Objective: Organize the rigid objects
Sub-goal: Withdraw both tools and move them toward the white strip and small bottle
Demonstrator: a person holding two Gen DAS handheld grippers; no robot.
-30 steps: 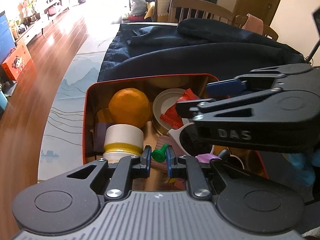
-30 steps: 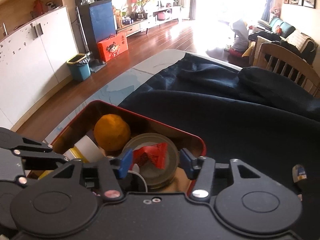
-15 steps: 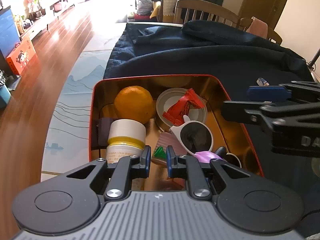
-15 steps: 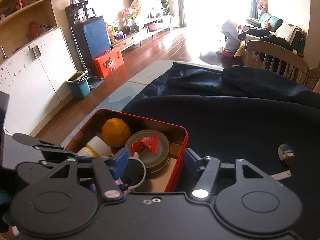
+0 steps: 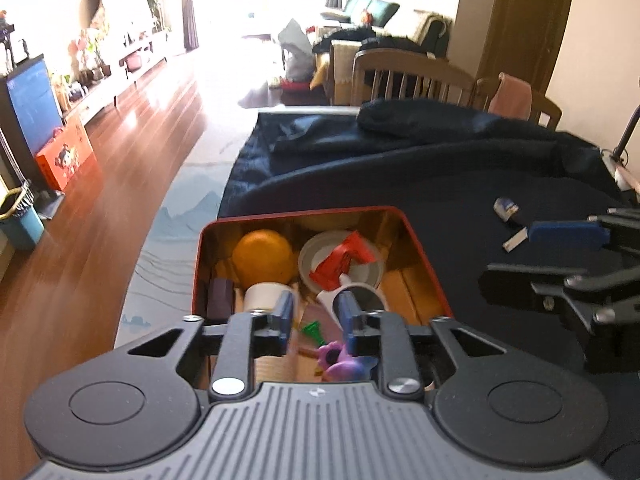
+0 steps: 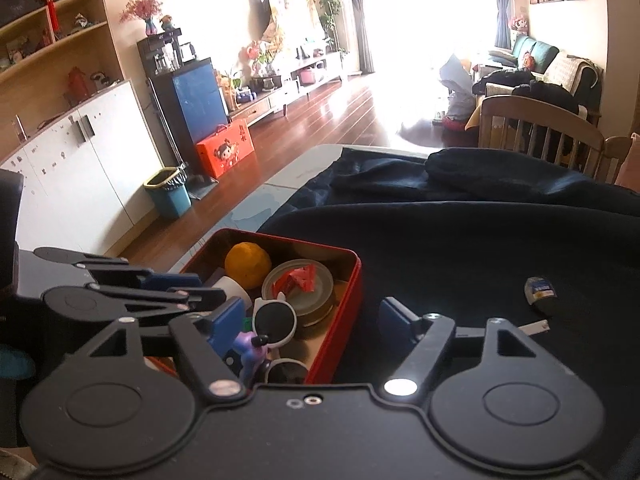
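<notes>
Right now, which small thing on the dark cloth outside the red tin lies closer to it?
The flat white strip; the rounded blue-and-white packet lies farther off.

Red tin [image 5: 420, 256] sitting open at frame centre, holding an orange [image 5: 262, 256], round lid [image 5: 372, 272] with red wrapper [image 5: 344, 258] lying on it, white sunglasses [image 6: 276, 318], green piece [image 5: 312, 330], purple toy [image 5: 340, 362]. Small blue-white item [image 5: 506, 209] lying right, on dark cloth.

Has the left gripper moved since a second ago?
Yes. The left gripper has lifted back from the red tin; its jaws are opening, the green piece released below.
</notes>
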